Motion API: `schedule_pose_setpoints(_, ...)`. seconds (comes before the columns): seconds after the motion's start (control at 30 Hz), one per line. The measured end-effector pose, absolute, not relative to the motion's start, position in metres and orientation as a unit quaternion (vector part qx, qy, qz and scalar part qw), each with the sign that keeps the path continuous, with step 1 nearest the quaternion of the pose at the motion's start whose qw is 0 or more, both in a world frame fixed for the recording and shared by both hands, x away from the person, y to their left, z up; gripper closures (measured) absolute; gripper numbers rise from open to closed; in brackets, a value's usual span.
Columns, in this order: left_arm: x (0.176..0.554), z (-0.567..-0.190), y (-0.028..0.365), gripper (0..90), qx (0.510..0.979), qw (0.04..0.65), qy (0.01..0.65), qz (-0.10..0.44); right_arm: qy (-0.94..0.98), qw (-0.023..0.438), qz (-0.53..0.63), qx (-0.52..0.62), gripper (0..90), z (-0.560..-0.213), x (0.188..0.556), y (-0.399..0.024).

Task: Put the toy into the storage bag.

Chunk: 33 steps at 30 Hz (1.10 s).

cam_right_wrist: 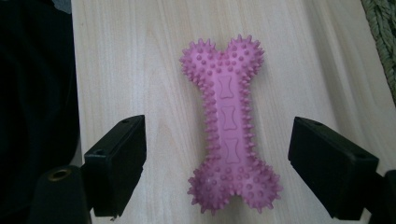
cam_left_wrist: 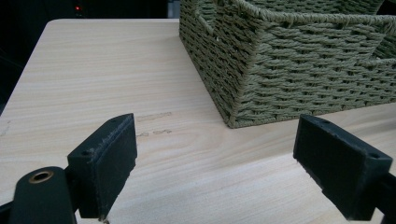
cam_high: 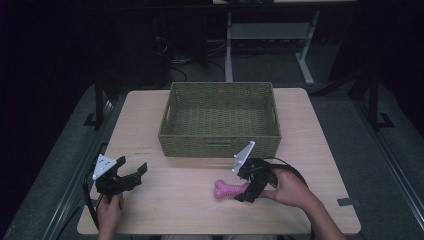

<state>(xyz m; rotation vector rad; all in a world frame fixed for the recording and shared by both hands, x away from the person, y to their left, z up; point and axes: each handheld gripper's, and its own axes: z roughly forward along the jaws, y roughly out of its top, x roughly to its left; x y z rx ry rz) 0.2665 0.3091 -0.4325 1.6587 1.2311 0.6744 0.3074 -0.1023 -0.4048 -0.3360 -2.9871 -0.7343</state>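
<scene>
A pink spiky bone toy (cam_high: 230, 189) lies flat on the wooden table (cam_high: 170, 205), in front of a green woven basket (cam_high: 220, 142). My right gripper (cam_high: 246, 189) reaches over the toy's right end from the right. In the right gripper view the bone toy (cam_right_wrist: 227, 126) runs lengthwise between the two black jaws of the right gripper (cam_right_wrist: 217, 163), with bare table on both sides, so the pads stand open and apart from it. My left gripper (cam_high: 132, 166) rests open at the table's front left, and nothing lies between the jaws of the left gripper (cam_left_wrist: 215, 163).
The basket (cam_left_wrist: 289, 70) looks empty and stands at the middle back of the table; its corner (cam_right_wrist: 385, 37) shows at the right edge of the right gripper view. Dark floor, cables and a desk frame (cam_high: 305, 60) lie beyond the table.
</scene>
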Motion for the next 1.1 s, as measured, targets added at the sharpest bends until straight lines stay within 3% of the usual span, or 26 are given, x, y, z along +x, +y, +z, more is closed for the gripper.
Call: schedule_pose_setpoints(1.1,0.266,-0.432,0.311,13.0,0.673,0.467,0.503,0.275,-0.972,0.036,-0.214,-0.094,22.8,-0.417,0.313,-0.082)
